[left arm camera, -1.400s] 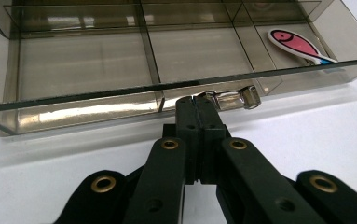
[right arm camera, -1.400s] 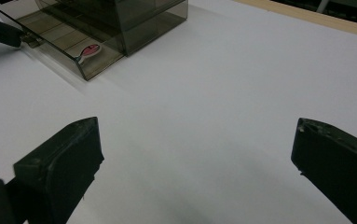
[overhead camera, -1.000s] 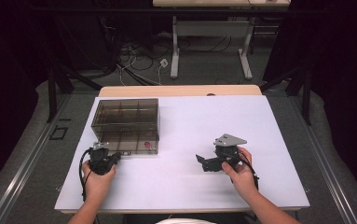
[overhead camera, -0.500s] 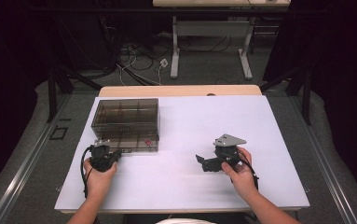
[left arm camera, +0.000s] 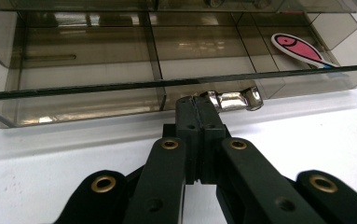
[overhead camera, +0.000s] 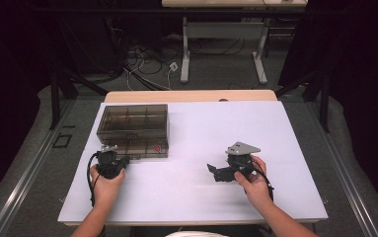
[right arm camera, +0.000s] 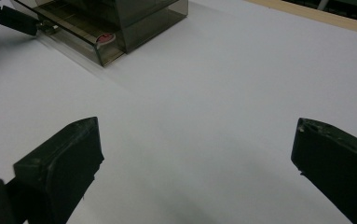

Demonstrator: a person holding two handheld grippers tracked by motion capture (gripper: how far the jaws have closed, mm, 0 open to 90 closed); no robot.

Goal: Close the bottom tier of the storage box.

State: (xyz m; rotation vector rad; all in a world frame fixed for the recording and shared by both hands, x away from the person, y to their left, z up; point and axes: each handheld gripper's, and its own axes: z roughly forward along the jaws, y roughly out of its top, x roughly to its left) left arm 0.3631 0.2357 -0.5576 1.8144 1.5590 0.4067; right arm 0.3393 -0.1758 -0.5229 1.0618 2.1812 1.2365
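Note:
A smoky clear plastic compartment box [overhead camera: 133, 129] sits on the white table, left of centre. It bears a pink fish sticker [left arm camera: 302, 49] at its front right corner. My left gripper [left arm camera: 197, 100] is shut, its tips right against the left end of the box's shiny metal latch [left arm camera: 232, 99]. Whether they pinch any part of the latch I cannot tell. In the high view the left gripper [overhead camera: 126, 159] lies at the box's front edge. My right gripper [overhead camera: 215, 173] rests on the table to the right, open, with nothing between its jaws [right arm camera: 197, 135], and points toward the box [right arm camera: 115, 23].
The white table top [overhead camera: 196, 133] has a wooden strip along its far edge. A person's hands hold both grippers from the near side. Cables and desk legs stand on the floor beyond the table.
The left gripper has edged slightly forward and right, closer to the box front. The right gripper has not moved.

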